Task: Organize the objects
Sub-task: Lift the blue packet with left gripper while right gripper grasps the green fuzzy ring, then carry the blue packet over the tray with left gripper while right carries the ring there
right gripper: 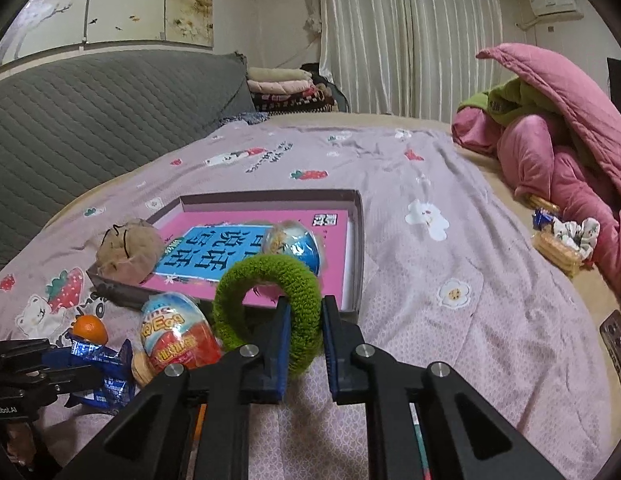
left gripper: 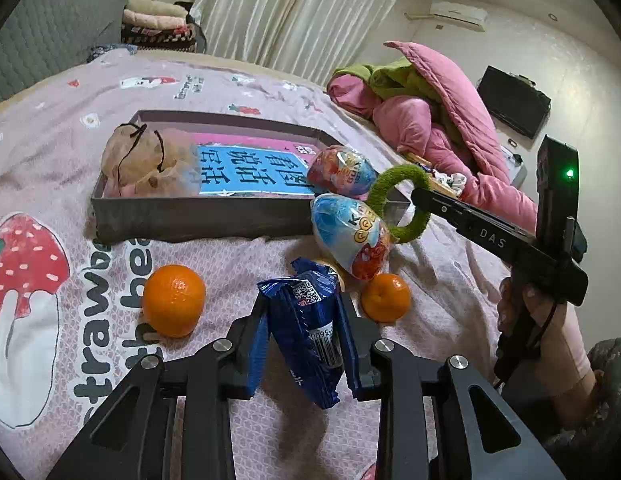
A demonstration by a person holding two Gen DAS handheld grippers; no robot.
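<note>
- Box [left gripper: 198, 222] on the bed, holding a book [left gripper: 250, 174], a tan pouch [left gripper: 140, 160] at its left end and one wrapped egg [left gripper: 340, 172] at its right end; by my reading these three are already sorted.
- Left gripper [left gripper: 300, 320] is clamped on a blue packet [left gripper: 306, 332], near the camera and still outside the box.
- Right gripper [right gripper: 304, 328] is pinched on a green ring [right gripper: 266, 304], held just at the box's near right corner, not yet inside.
- Second egg [left gripper: 352, 236] lies on the bedspread [left gripper: 430, 280] just beside the box's near wall, touching the ring in the left view.
- Two oranges remain loose: one [left gripper: 173, 300] left of the packet, one [left gripper: 385, 297] right of it.
- Something pale and round peeks from under the packet and egg [right gripper: 140, 368]; I cannot tell what it is.
- Far right, by the pink quilt [right gripper: 558, 160], lie biscuits and a scrunchie [right gripper: 578, 232], well apart from the box.
- Judgement: under halfway; two items are in hand, and the egg and oranges are left.
</note>
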